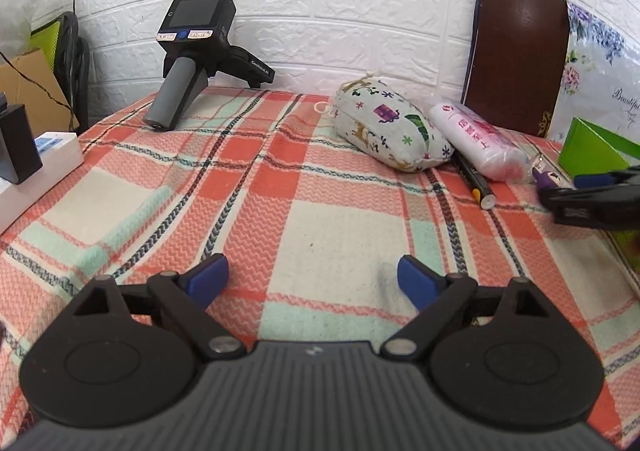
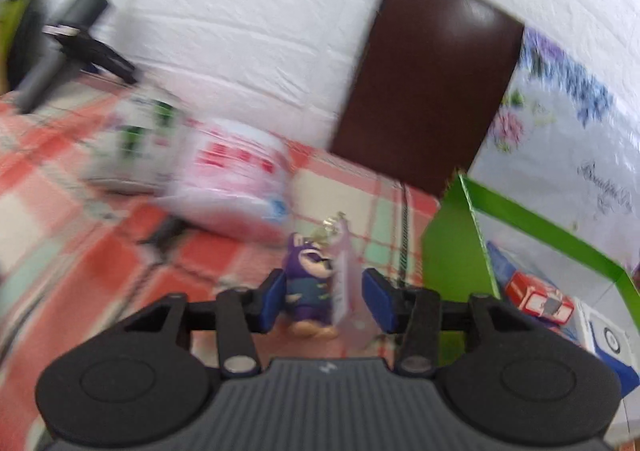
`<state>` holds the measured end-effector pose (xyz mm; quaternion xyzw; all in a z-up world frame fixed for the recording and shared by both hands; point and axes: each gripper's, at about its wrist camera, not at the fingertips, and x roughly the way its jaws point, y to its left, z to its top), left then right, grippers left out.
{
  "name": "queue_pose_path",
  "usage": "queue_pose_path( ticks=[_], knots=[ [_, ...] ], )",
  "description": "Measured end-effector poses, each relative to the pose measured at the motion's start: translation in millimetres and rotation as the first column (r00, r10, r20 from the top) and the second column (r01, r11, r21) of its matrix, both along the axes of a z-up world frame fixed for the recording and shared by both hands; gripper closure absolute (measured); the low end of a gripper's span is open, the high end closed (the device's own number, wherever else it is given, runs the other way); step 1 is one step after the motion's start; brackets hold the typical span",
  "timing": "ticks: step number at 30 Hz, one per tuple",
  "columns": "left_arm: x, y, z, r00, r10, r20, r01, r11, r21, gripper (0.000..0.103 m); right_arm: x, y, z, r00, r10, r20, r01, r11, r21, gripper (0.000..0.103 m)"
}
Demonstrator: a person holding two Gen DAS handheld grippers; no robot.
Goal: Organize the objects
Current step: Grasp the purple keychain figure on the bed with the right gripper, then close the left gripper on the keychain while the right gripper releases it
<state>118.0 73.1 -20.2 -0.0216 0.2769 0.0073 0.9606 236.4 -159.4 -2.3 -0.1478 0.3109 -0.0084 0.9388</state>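
A purple figure keychain (image 2: 310,287) with a clear tag lies on the plaid cloth, between the blue pads of my right gripper (image 2: 326,301). The jaws stand open around it, with a gap showing on the right side. The left wrist view shows the keychain (image 1: 545,180) just ahead of the right gripper (image 1: 576,191). A green box (image 2: 452,247) stands right of it. My left gripper (image 1: 313,283) is open and empty over the cloth. A printed fabric pouch (image 1: 394,127), a pink-and-white roll (image 1: 478,139) and a black pen (image 1: 476,181) lie at the back right.
A brown board (image 1: 520,51) leans on the white brick wall. The green box holds a red pack (image 2: 538,297) and a blue-white box (image 2: 604,339). A spare gripper handle with a screen (image 1: 196,51) rests at the back left. A white box (image 1: 44,167) sits at the left edge.
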Motion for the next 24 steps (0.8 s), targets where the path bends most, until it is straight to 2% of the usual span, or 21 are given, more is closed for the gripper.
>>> queue_pose_path(
  ticks=[1, 4, 8, 12, 15, 19, 20, 22, 24],
  knots=[
    [0.2, 0.1, -0.2, 1.000, -0.001, 0.001, 0.001, 1.000, -0.002, 0.010, 2.4, -0.5, -0.5, 1.000, -0.001, -0.002, 0.001, 1.000, 0.001, 0.054],
    [0.4, 0.0, -0.3, 1.000, -0.002, 0.001, 0.002, 1.000, -0.004, 0.010, -2.0, -1.8, 2.1, 0.999, 0.035, -0.040, -0.033, 0.998, 0.049, 0.071],
    [0.3, -0.4, -0.5, 1.000, 0.000, 0.000, 0.000, 1.000, -0.001, 0.010, -37.0, 2.4, -0.1, 0.995, 0.092, -0.028, -0.090, 0.994, 0.060, 0.071],
    [0.3, -1.4, -1.0, 1.000, 0.000, -0.003, 0.000, 1.000, 0.009, 0.010, -98.0, 9.2, -1.2, 0.986, 0.167, -0.007, -0.166, 0.982, 0.086, 0.071],
    [1.1, -3.5, -1.2, 1.000, 0.000, -0.012, 0.000, 1.000, 0.027, 0.010, -146.3, 1.5, 1.1, 0.975, 0.223, 0.021, -0.224, 0.973, 0.057, 0.071],
    [-0.2, -12.0, 2.2, 0.999, 0.008, -0.043, -0.005, 0.997, 0.071, 0.010, -188.7, -15.4, 6.4, 0.971, 0.237, 0.031, -0.239, 0.963, 0.127, 0.066],
    [-2.4, -13.9, 4.5, 0.998, 0.009, -0.061, -0.005, 0.998, 0.058, 0.010, -194.5, -20.3, 8.6, 0.972, 0.231, 0.035, -0.234, 0.960, 0.156, 0.060],
    [-9.8, -17.7, 12.4, 0.996, -0.012, -0.093, 0.011, 1.000, -0.014, 0.011, -202.3, -28.7, 12.5, 0.970, 0.238, 0.049, -0.243, 0.948, 0.205, 0.052],
    [-17.7, -26.9, 21.5, 0.989, -0.080, -0.126, 0.068, 0.993, -0.100, 0.011, -205.9, -32.6, 14.8, 0.969, 0.234, 0.074, -0.244, 0.948, 0.204, 0.050]
  ],
)
